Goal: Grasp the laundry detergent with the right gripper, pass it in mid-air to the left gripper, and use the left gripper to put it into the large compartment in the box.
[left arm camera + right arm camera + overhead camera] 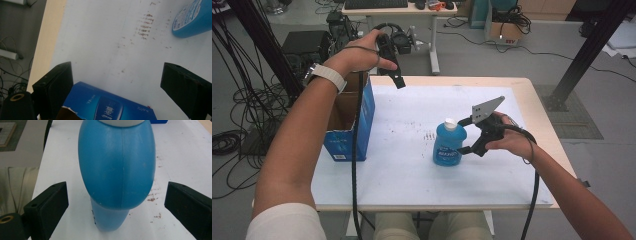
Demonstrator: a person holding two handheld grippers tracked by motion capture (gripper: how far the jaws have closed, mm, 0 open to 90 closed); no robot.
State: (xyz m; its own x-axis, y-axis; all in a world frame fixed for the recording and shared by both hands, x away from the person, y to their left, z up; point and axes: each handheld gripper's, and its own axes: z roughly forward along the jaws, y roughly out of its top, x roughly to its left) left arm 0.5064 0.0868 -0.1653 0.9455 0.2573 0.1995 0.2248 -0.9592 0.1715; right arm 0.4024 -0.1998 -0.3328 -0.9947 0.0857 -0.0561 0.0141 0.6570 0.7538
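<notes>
bottle upright between right claw jaws

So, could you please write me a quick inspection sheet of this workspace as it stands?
Surface: table with a white cover, speckled with small brown marks.
Job's things: blue bottle upright, white cap; open blue box at the left edge.
Clutter: nothing seen beyond the specks.
Grippers: right gripper open, jaws either side of the bottle, not touching; left gripper open, raised above the box.
Cables: one trails from each gripper toward the person.
Surroundings: desk, loose cables on the floor.
</notes>
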